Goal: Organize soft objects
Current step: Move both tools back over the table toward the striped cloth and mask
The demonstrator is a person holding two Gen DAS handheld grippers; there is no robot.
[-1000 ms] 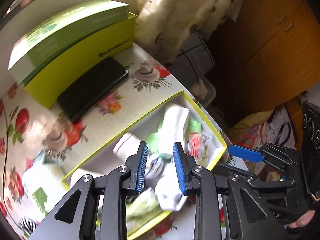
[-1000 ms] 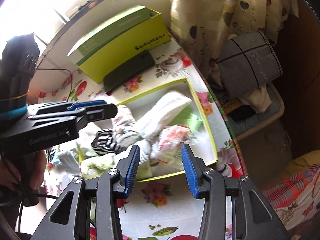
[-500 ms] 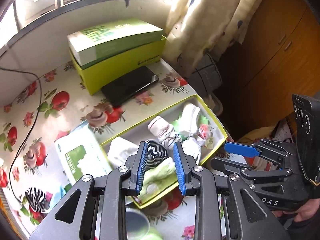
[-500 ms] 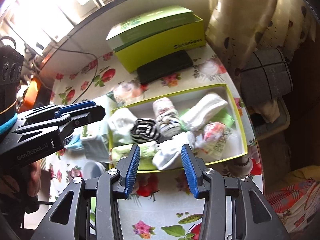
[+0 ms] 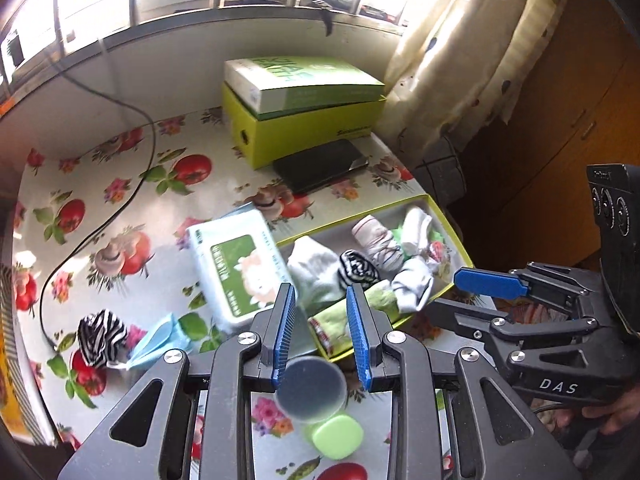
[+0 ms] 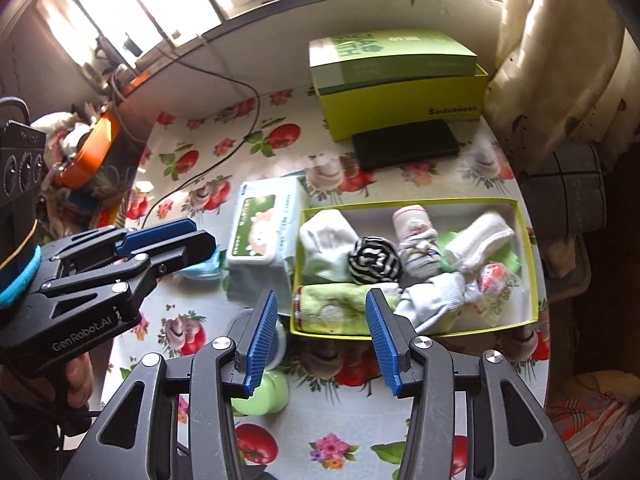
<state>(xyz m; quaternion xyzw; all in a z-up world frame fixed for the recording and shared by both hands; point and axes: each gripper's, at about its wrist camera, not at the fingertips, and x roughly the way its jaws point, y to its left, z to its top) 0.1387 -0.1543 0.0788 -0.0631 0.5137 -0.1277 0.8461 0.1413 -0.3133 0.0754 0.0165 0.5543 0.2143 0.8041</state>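
Observation:
A shallow box with a yellow-green rim [image 6: 524,240] [image 5: 452,224] holds several rolled socks: a zebra-striped roll [image 6: 374,260] [image 5: 358,268], white ones [image 6: 324,240] and a green cloth [image 6: 332,306]. A second zebra-striped roll [image 5: 100,336] and a light blue cloth [image 5: 160,340] lie on the tablecloth left of the box. My left gripper [image 5: 320,290] hovers above the box's near left corner, open and empty. My right gripper [image 6: 321,295] hangs over the box's near edge; its jaws are opening with nothing between them.
A wipes pack [image 5: 236,268] [image 6: 264,224] lies against the box's left side. A grey-lidded cup [image 5: 310,386] and a green case [image 5: 336,436] sit near me. Stacked green boxes [image 6: 400,80], a black flat case [image 6: 406,144] and a cable [image 5: 100,224] lie farther back.
Both grippers have lifted and drawn back from the box, so more of the table shows. The right jaws stand wider than before.

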